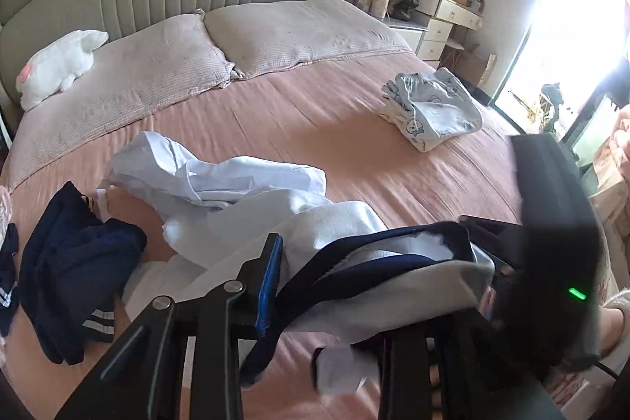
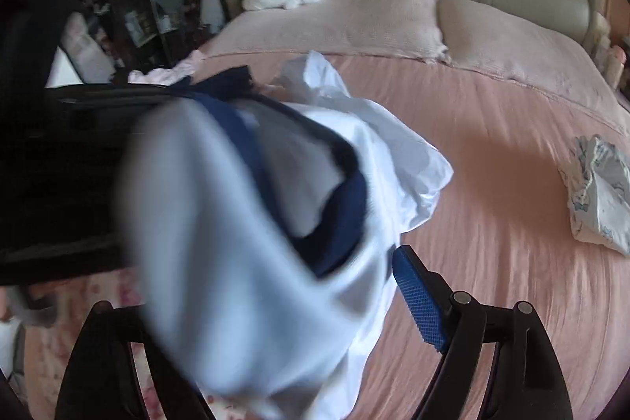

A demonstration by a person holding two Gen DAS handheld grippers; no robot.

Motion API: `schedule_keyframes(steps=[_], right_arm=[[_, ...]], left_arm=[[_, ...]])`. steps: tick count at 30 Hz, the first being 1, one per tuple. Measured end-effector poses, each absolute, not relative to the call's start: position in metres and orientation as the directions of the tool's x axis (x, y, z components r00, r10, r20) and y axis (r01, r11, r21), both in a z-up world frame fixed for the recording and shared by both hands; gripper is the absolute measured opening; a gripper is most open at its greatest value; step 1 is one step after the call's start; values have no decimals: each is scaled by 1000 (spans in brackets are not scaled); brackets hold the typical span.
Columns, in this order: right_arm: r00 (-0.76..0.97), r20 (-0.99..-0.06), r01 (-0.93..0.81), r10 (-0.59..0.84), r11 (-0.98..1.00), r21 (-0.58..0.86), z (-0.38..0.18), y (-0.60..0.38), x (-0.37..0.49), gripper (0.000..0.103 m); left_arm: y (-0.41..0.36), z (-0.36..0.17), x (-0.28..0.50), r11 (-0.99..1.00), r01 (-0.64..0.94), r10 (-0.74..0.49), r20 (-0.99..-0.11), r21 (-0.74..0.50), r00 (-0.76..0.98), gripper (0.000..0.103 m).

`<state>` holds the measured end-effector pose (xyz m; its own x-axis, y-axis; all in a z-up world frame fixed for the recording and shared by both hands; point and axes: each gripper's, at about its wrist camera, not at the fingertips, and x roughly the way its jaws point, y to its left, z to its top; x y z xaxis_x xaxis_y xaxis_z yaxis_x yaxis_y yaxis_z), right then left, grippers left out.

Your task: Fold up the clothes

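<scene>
A white garment with navy trim point(image 1: 397, 286) hangs lifted over the pink bed point(image 1: 315, 113), stretched between both grippers. My left gripper point(image 1: 342, 286) is shut on one end; the navy trim runs against its blue pad point(image 1: 269, 282), and its other finger is hidden by cloth. My right gripper point(image 2: 256, 282) is shut on the same garment point(image 2: 236, 223), which is blurred and covers its left finger; its blue pad point(image 2: 417, 298) shows beside the cloth. In the left wrist view the right gripper's black body point(image 1: 551, 243) is close at the right.
A crumpled white garment point(image 1: 220, 180) and a navy striped garment point(image 1: 71, 262) lie on the near left of the bed. A folded pale blue printed garment point(image 1: 433, 113) sits at the right. Pillows point(image 1: 299, 30), a white plush toy point(image 1: 59, 65), a dresser point(image 1: 445, 22).
</scene>
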<state>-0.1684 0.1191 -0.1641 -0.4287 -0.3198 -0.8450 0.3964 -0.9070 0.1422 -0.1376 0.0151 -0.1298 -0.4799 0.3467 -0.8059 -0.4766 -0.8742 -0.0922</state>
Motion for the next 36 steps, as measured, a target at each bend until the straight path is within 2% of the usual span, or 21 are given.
schedule_keyframes(steps=[1, 3, 5, 7, 9, 10, 13, 16, 19, 20, 22, 24, 26, 28, 31, 33, 36], right_arm=[[-403, -848, 340, -343, -917, 210, -171, 131, -178, 25], [-443, -819, 304, -365, -921, 245, -159, 148, -186, 21], [-511, -780, 297, -361, -926, 233, -138, 160, -188, 18], [-597, -726, 315, -340, -932, 177, -107, 166, -183, 17], [-658, -667, 309, -349, -933, 183, -79, 176, -177, 17], [-679, -641, 299, -358, -932, 204, -67, 183, -176, 17], [-693, -592, 311, -411, -911, 269, -33, 194, -173, 17], [-671, -553, 360, -494, -869, 339, -5, 196, -167, 17], [-673, -548, 396, -496, -868, 299, 11, 188, -162, 17], [-690, -541, 395, -480, -877, 274, 17, 192, -159, 17], [-725, -517, 384, -456, -890, 245, 31, 204, -154, 17], [-749, -490, 369, -446, -895, 250, 44, 224, -152, 17], [-787, -477, 334, -392, -920, 204, 49, 242, -153, 17], [-783, -526, 301, -332, -942, 147, 39, 248, -166, 17], [-670, -630, 303, -392, -920, 250, 2, 251, -201, 17], [-619, -652, 325, -438, -898, 295, -12, 243, -215, 17], [-614, -669, 343, -420, -904, 254, -16, 233, -222, 17]], left_arm=[[18, -133, -137, -873, -482, 332, -817, -76, -471, 26], [17, -143, -135, -874, -474, 336, -833, -103, -440, 29], [15, -152, -137, -869, -459, 387, -833, -185, -396, 29], [21, -152, -137, -871, -458, 385, -825, -177, -414, 33], [29, -151, -137, -875, -462, 368, -819, -144, -440, 47], [34, -151, -135, -875, -467, 360, -816, -127, -452, 49], [48, -149, -131, -882, -467, 328, -797, -65, -508, 51], [58, -144, -133, -890, -448, 344, -773, -87, -533, 51], [68, -139, -129, -902, -431, 283, -764, -7, -580, 52], [67, -136, -127, -913, -406, 234, -763, 41, -602, 51], [47, -128, -126, -934, -357, 204, -768, 34, -607, 45], [24, -118, -124, -955, -292, 152, -764, 50, -627, 17], [0, -99, -126, -970, -216, 74, -717, 108, -693, 16], [-25, -84, -141, -983, -183, 119, -706, 15, -698, 13], [-36, -86, -176, -986, -167, 135, -723, -27, -678, 9], [-38, -88, -194, -981, -175, 184, -725, -88, -664, 9], [-45, -80, -203, -951, -200, 307, -680, -234, -666, 8]])
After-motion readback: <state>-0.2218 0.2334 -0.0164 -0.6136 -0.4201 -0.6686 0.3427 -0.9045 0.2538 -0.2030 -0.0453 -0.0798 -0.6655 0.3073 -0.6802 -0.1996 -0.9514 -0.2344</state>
